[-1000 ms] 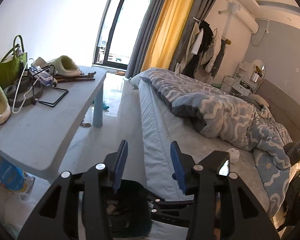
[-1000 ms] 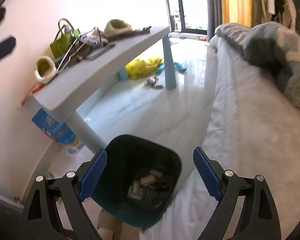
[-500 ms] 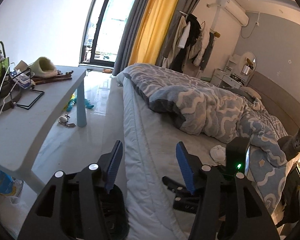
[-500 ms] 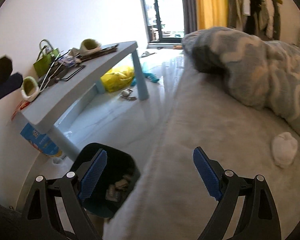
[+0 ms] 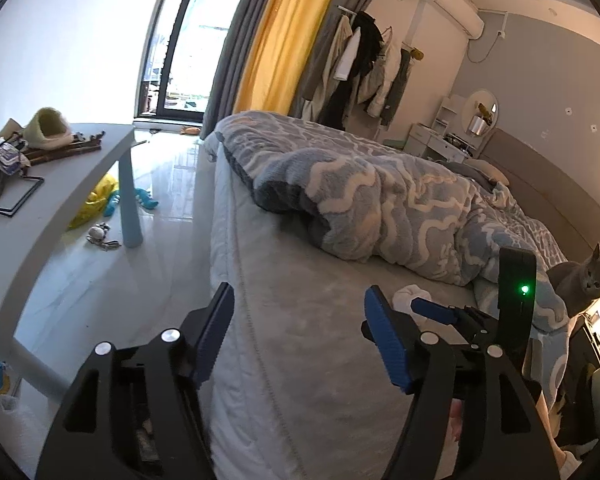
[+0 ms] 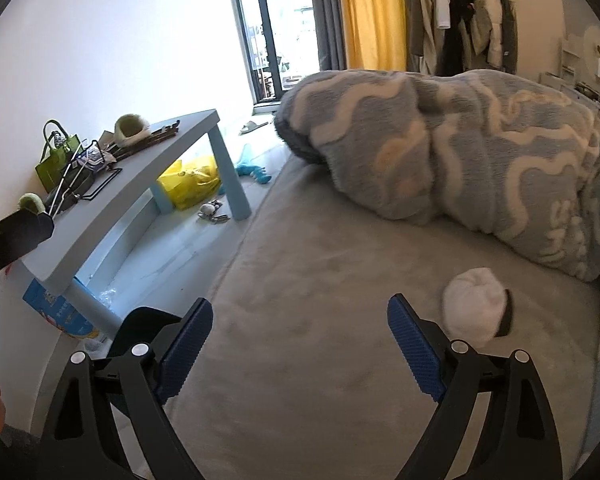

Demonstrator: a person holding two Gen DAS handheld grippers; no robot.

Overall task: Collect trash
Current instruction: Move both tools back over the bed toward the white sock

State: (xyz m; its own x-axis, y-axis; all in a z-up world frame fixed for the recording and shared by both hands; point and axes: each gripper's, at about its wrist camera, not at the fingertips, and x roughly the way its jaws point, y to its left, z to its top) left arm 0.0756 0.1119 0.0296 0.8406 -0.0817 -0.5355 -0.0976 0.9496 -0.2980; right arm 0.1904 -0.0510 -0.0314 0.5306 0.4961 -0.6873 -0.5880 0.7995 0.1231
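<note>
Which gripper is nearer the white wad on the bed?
Right. The right gripper hangs open just short of the white wad. The left gripper, its empty jaws opening, sits behind and beside the right one, farther away.

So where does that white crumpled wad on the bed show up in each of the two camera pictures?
Left wrist view: the white wad lies lower right on the bed sheet, partly hidden behind the other gripper.
Right wrist view: the white wad lies lower right on the sheet, in full view.
Shared landmark: the blue wavy blanket, just behind it.
</note>
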